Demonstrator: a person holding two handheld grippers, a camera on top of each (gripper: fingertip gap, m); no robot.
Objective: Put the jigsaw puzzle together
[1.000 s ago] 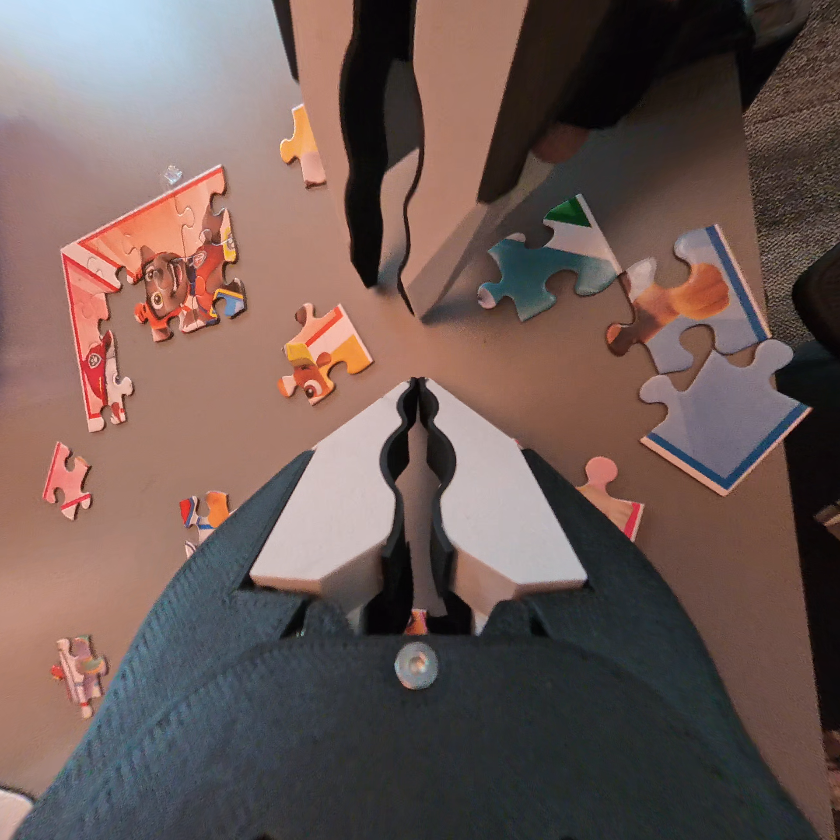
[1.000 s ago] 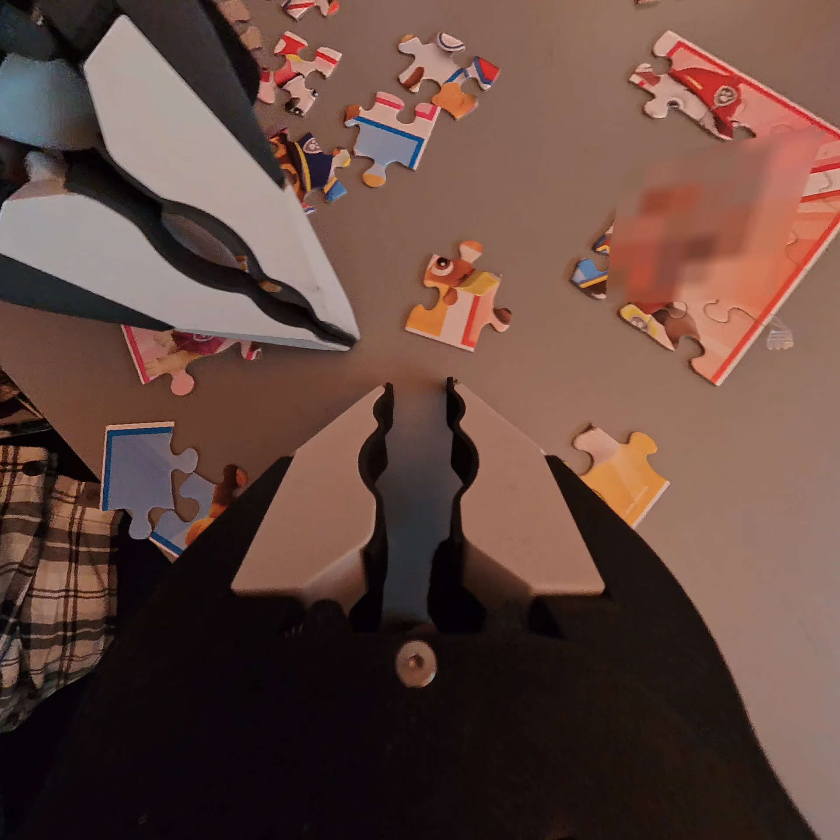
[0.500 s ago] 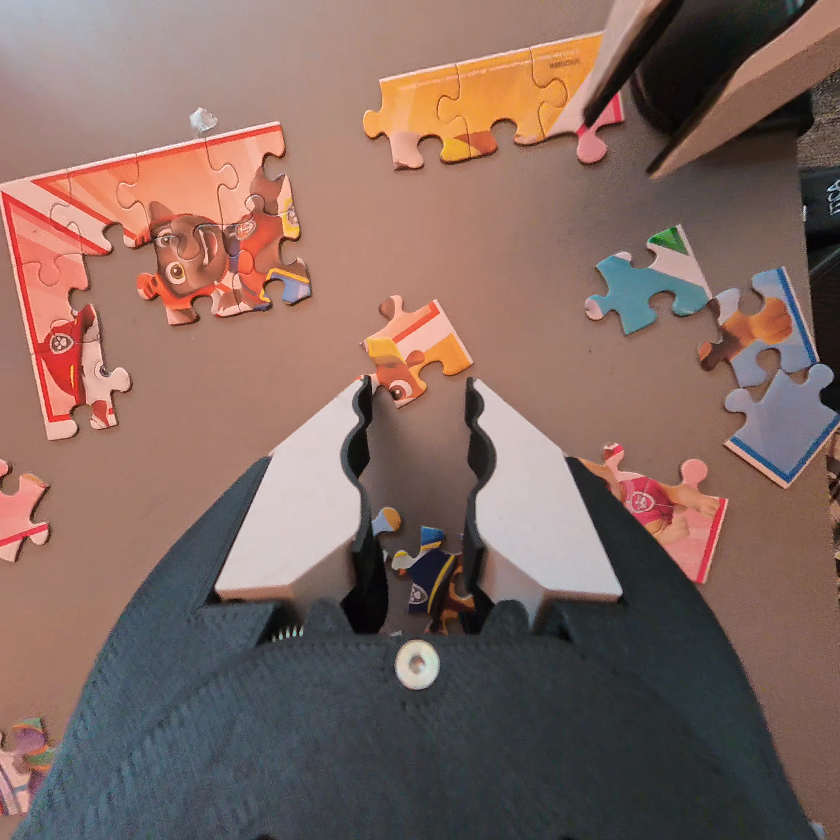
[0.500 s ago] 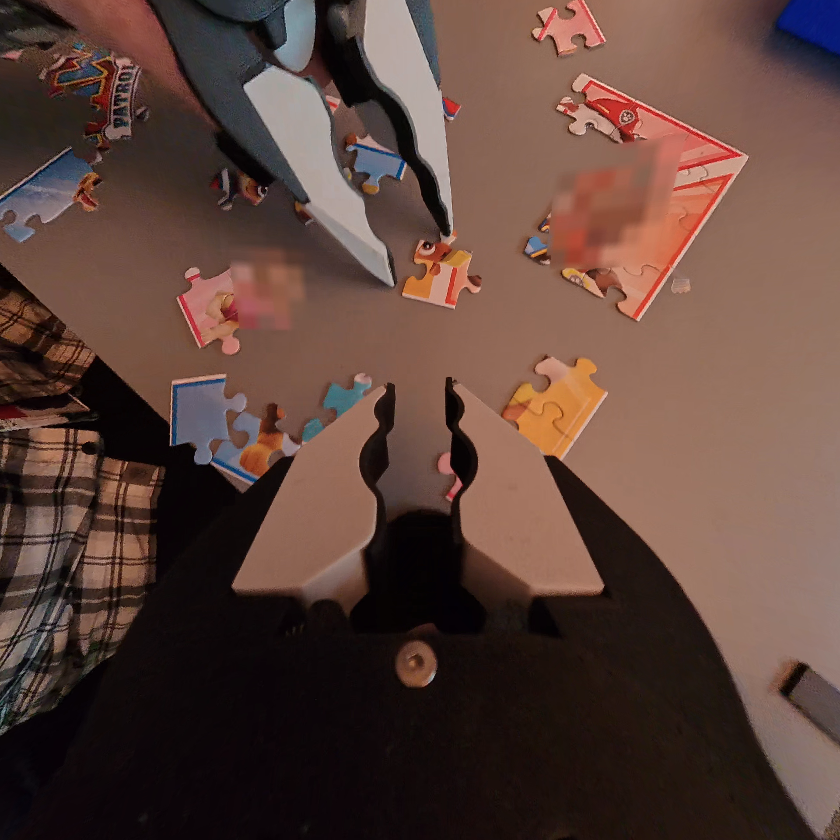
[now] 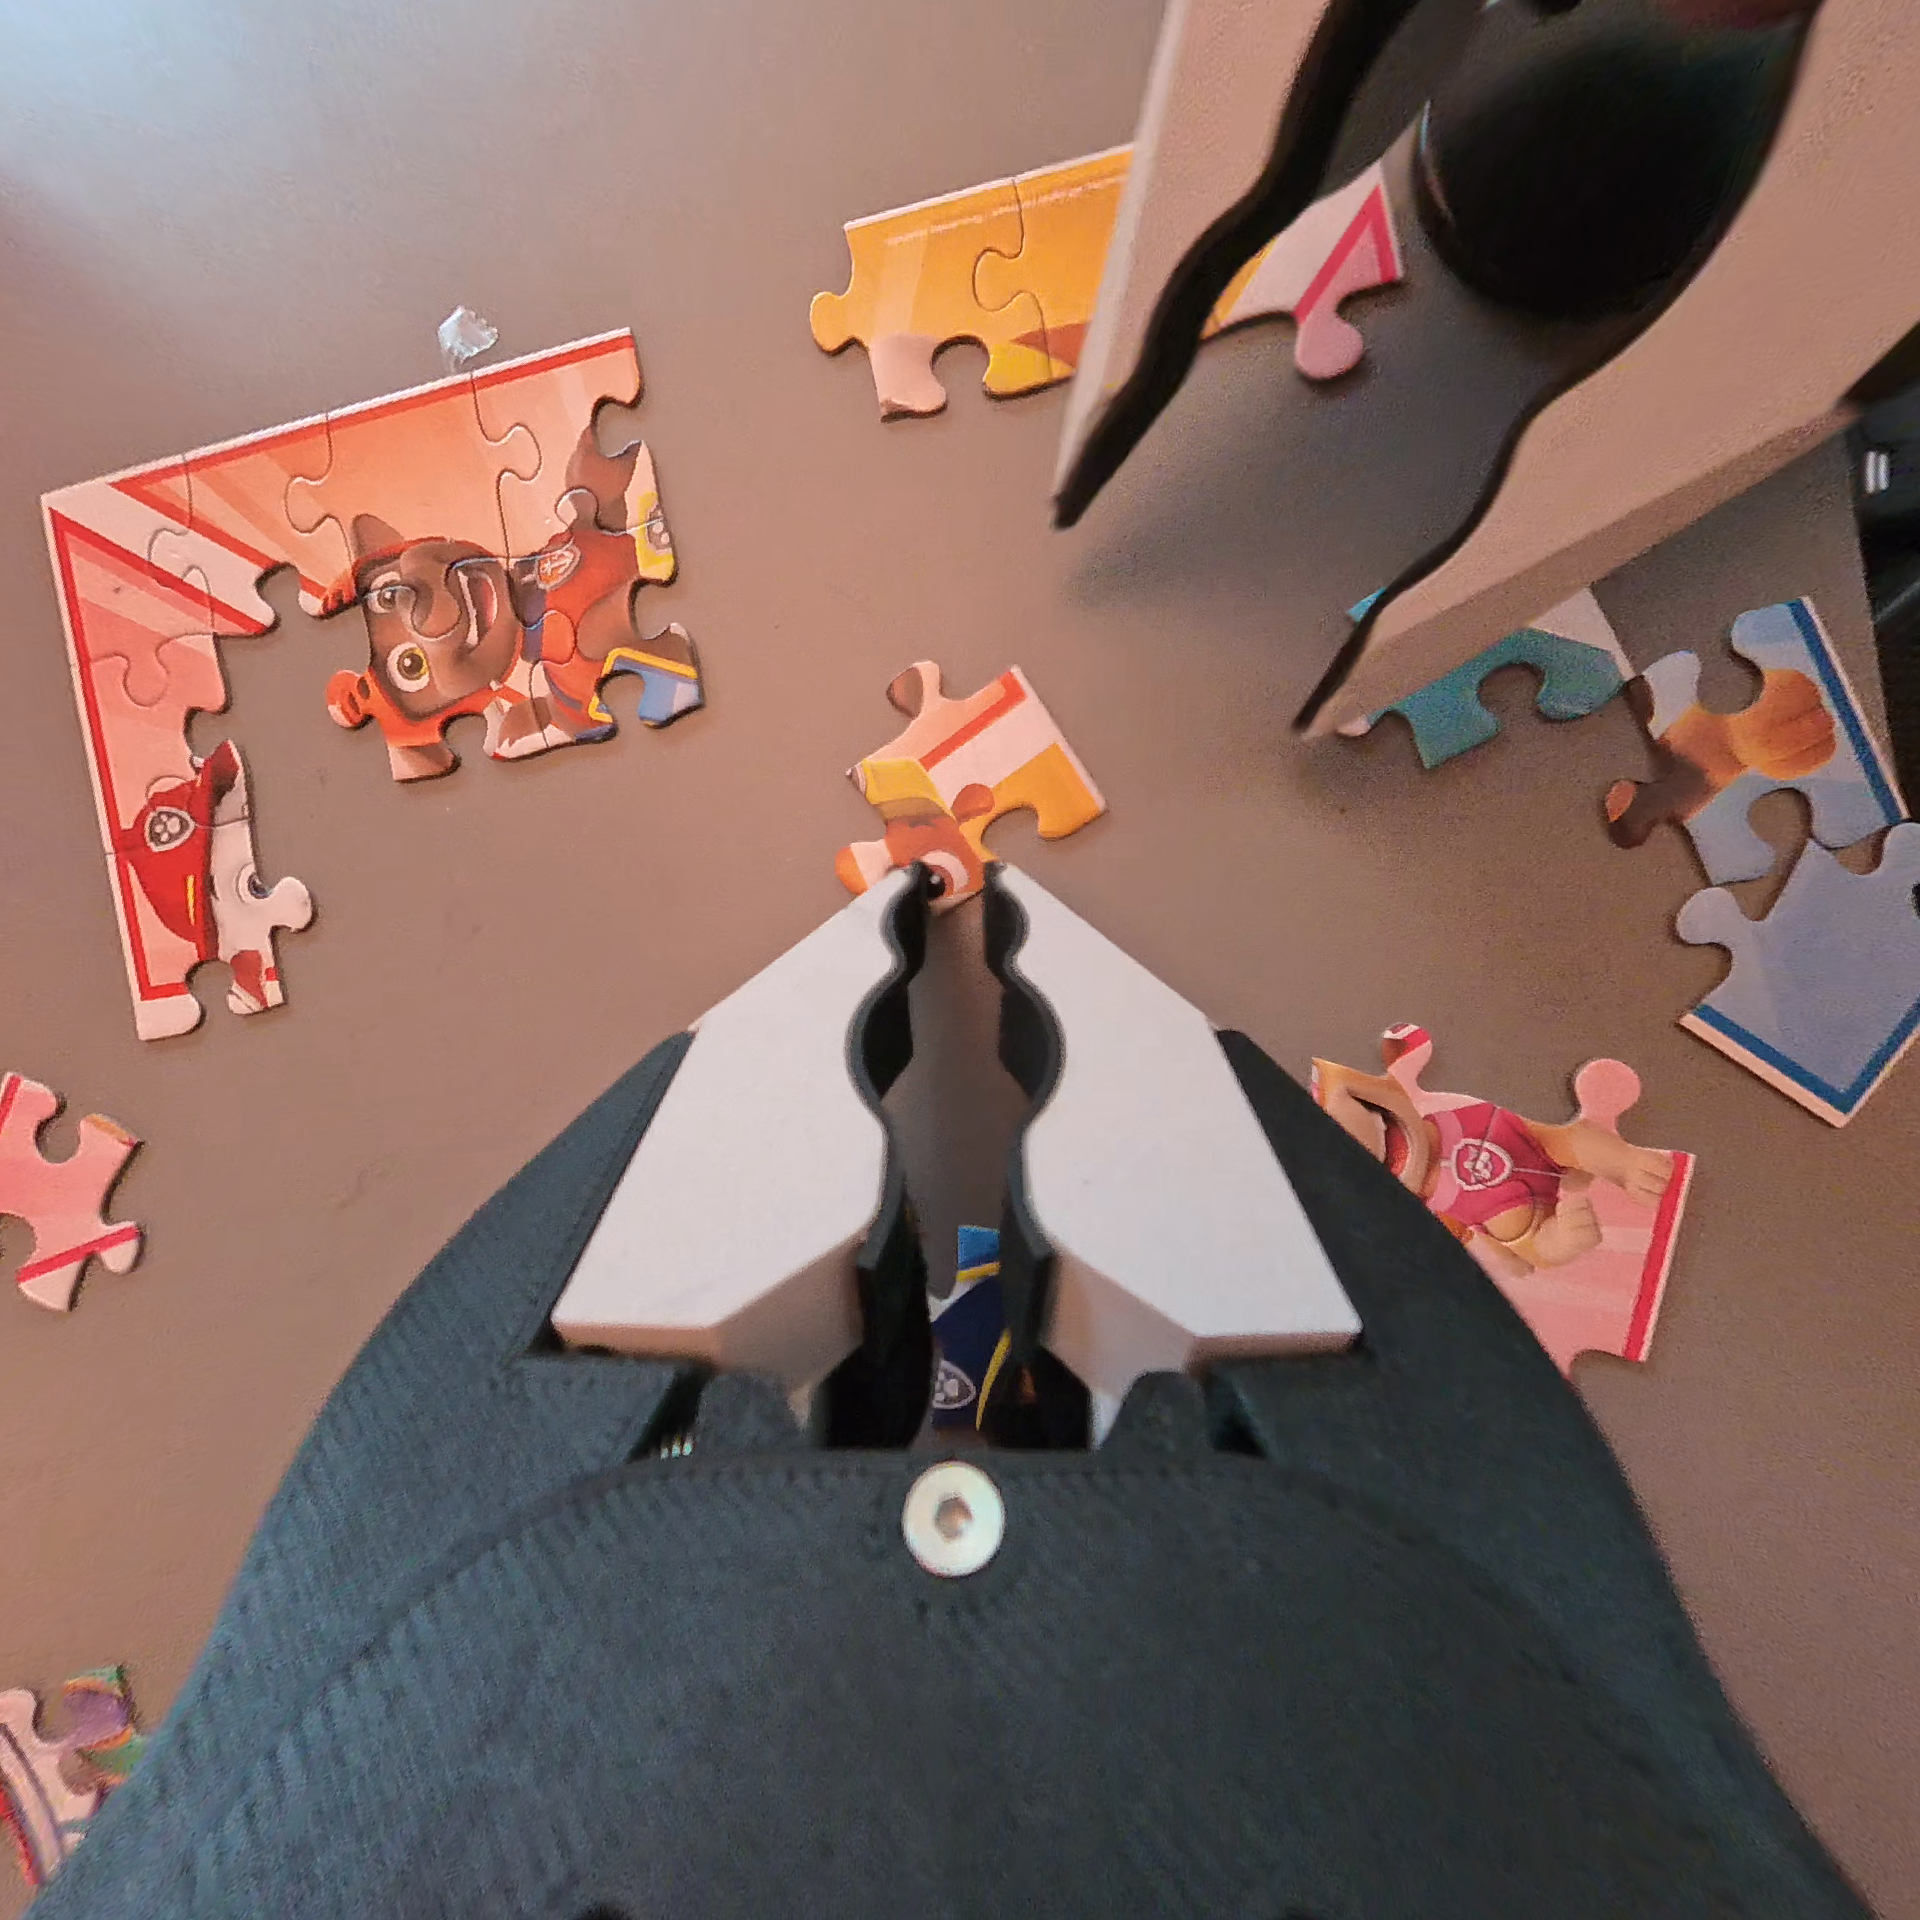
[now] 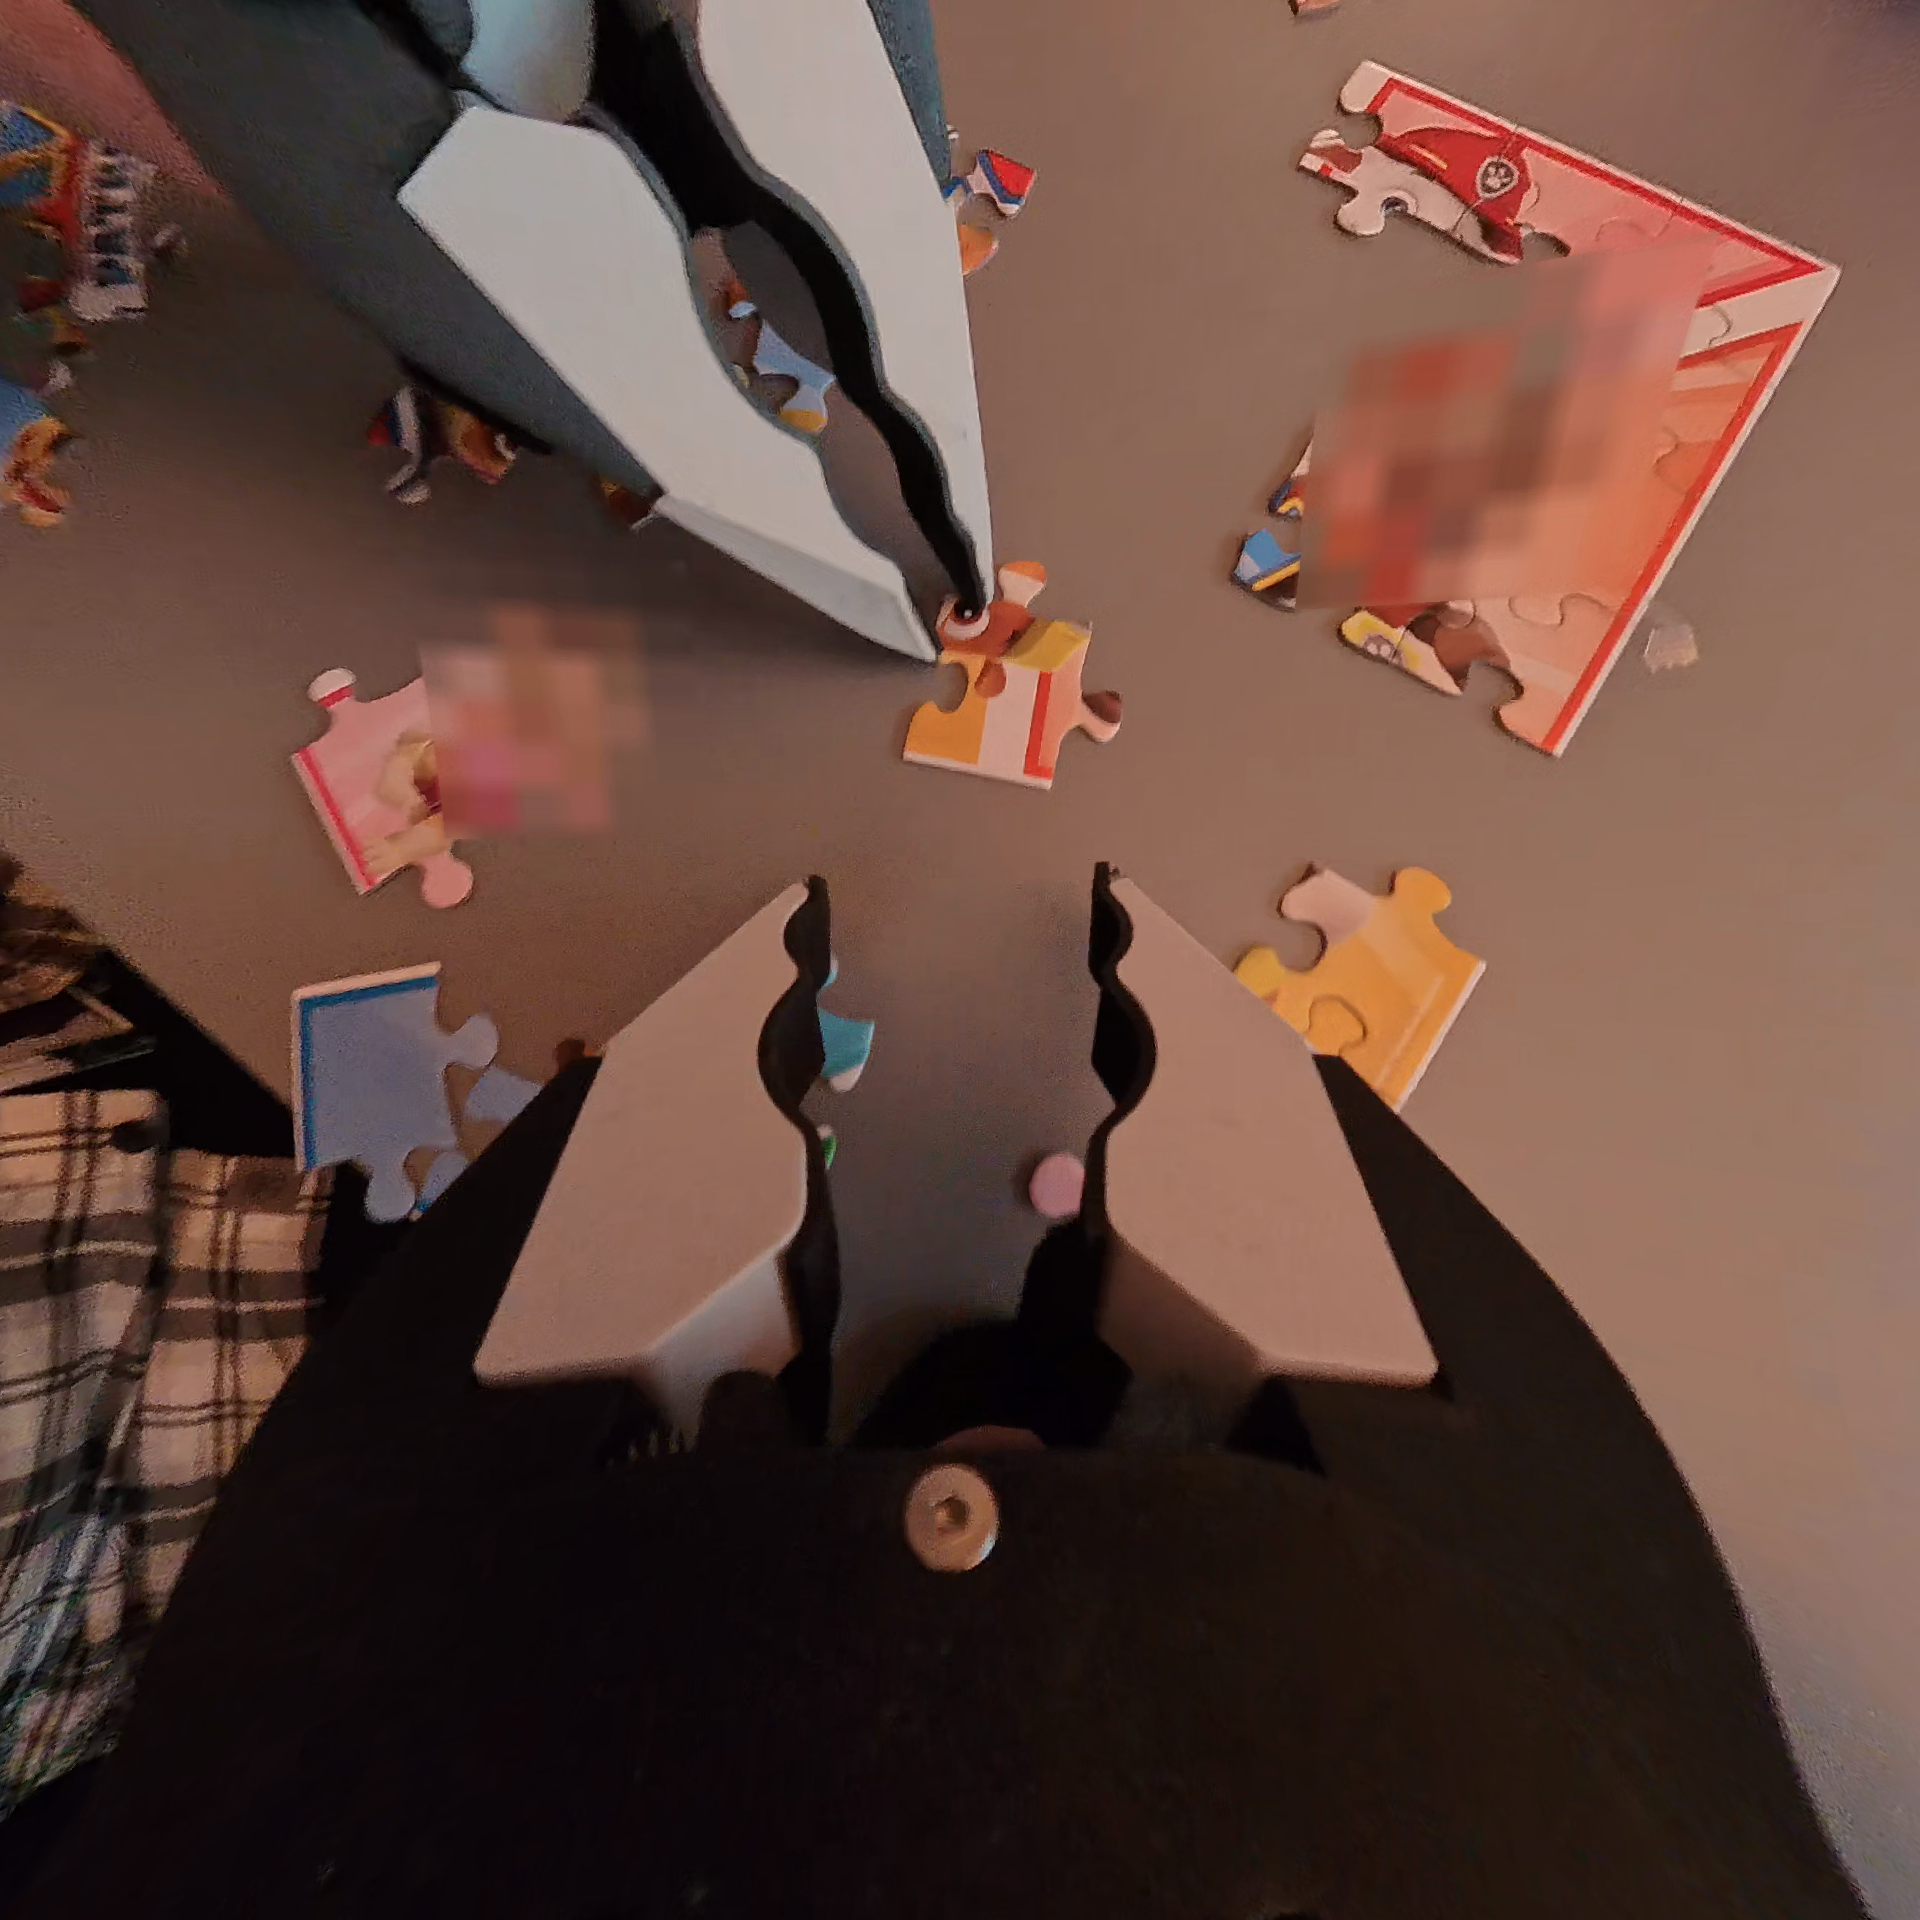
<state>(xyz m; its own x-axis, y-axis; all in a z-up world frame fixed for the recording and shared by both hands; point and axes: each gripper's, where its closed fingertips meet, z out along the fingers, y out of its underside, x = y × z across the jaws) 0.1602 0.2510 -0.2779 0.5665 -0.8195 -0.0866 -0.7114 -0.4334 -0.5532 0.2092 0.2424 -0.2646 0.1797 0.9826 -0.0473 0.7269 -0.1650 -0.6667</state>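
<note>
One loose piece, the orange-and-yellow piece [image 5: 971,790], sat mid-table with the left gripper [image 5: 951,894] nipping only its near tab, jaws nearly shut on it. So thin a hold could have let the flat card slip or pivot when lifted. It showed a cartoon pup's face, a red stripe and yellow field. The assembled red-bordered section [image 5: 364,644] lay at ten o'clock from it, well apart. The right gripper [image 6: 956,883] hung open, holding nothing, above the table [image 5: 623,156].
</note>
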